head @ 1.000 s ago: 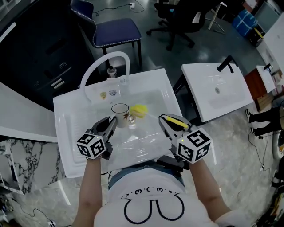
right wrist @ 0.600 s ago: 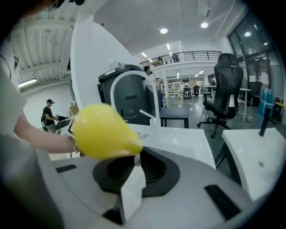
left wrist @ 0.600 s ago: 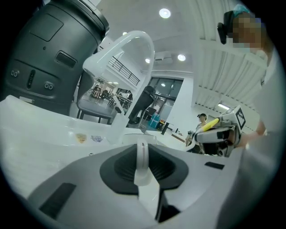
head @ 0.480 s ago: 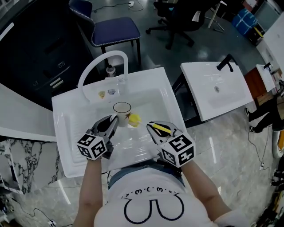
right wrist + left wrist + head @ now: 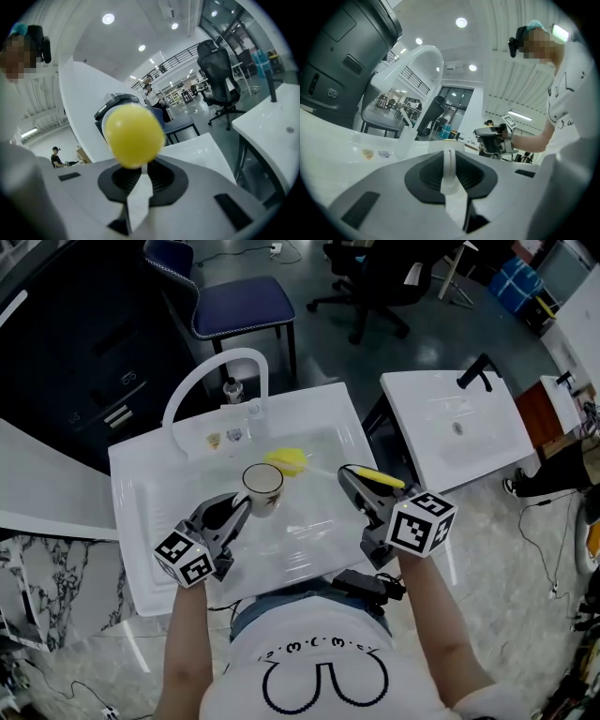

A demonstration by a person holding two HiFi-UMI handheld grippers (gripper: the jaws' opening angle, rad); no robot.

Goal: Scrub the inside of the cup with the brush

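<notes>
1. Your left gripper (image 5: 236,507) pinches the cup (image 5: 262,481) by its handle — centre of frame, over the white sink (image 5: 141,521).
2. Your right gripper (image 5: 352,482) clamps the brush (image 5: 288,461), its yellow head just upper right of the cup's rim.
3. Upper frame: arched white faucet (image 5: 202,381), blue chair (image 5: 246,307), dark floor (image 5: 323,348).

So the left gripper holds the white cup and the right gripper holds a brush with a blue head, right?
No: the brush has a yellow head, not blue, as the right gripper view shows. The left gripper does hold the white cup, the right gripper the brush.
</notes>
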